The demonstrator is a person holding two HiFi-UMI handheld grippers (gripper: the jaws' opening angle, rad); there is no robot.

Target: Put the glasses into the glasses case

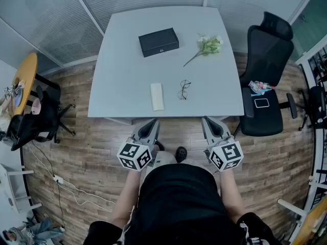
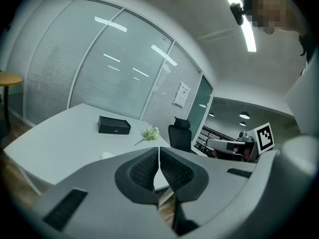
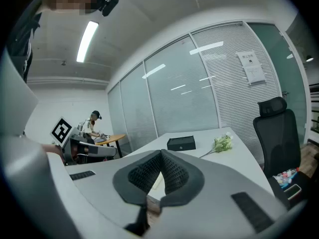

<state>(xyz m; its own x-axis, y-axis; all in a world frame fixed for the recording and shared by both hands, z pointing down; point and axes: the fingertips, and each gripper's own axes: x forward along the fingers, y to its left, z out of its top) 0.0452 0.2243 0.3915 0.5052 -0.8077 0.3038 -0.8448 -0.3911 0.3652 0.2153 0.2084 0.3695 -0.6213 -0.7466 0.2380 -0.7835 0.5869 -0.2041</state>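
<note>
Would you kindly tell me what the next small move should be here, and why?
Probably open the right gripper and ease it forward toward the glasses. Both it and the left gripper are shut, empty and short of the table, and the glasses lie loose nearer the right one; the black case sits closed farther back.

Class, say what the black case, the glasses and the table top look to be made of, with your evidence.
Black case: matt black, sharp-edged and rigid, perhaps leatherette over board; the covering cannot be told for sure.
Glasses: thin dark wire frame, likely metal, with clear lenses.
Table: smooth, even pale top with no grain, probably laminate.
</note>
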